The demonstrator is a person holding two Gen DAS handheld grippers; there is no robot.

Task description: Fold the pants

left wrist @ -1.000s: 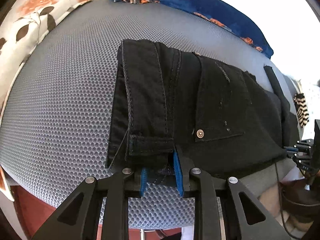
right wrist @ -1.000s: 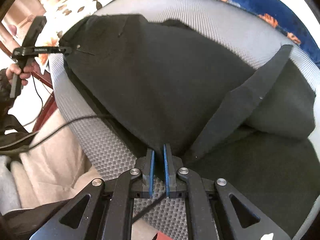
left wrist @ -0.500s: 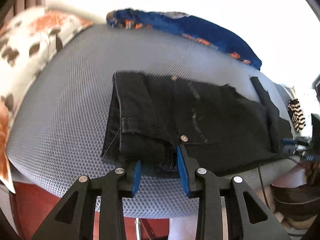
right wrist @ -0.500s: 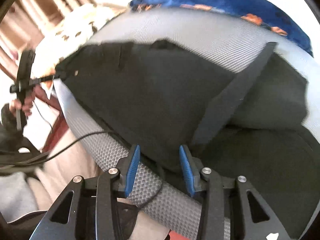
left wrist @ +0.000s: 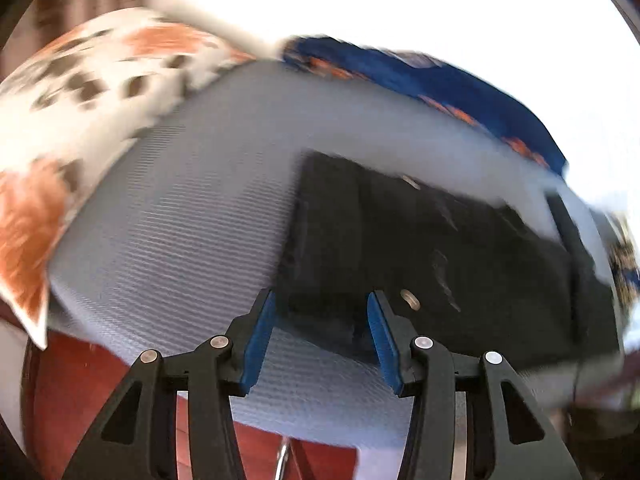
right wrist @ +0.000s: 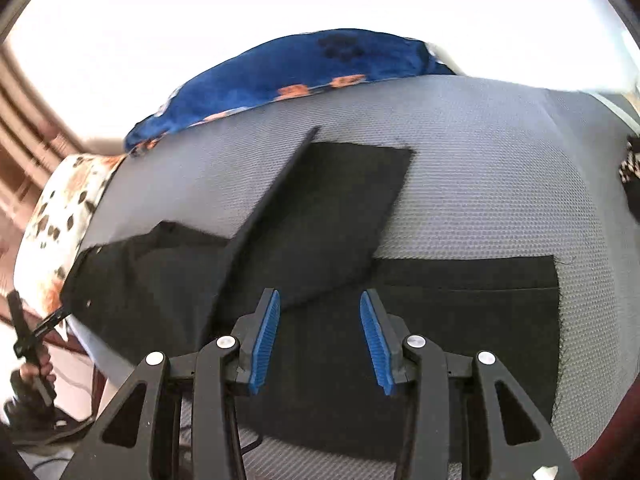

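Note:
The black pants (left wrist: 440, 256) lie on a grey mesh bed (left wrist: 192, 208), waist end at the left in the left wrist view. My left gripper (left wrist: 322, 320) hangs at the waist's near corner. Its jaws are opening, and the waistband edge lies between the blue pads without being pressed. In the right wrist view the pants (right wrist: 472, 304) spread into two legs, one running away and one to the right. My right gripper (right wrist: 320, 328) hovers open above the crotch area with nothing gripped. The left gripper (right wrist: 60, 314) shows far left, held by a hand (right wrist: 32, 372).
A blue blanket with orange prints (right wrist: 304, 68) is bunched along the bed's far edge. A white pillow with orange flowers (left wrist: 80, 92) lies at the bed's left end. Reddish floor (left wrist: 80, 380) shows below the near edge. Cables trail beside the bed (right wrist: 72, 428).
Both grippers have let go of the pants and opened. The right one rose, rolled and swung over toward the legs. The left one drew back slightly from the waistband.

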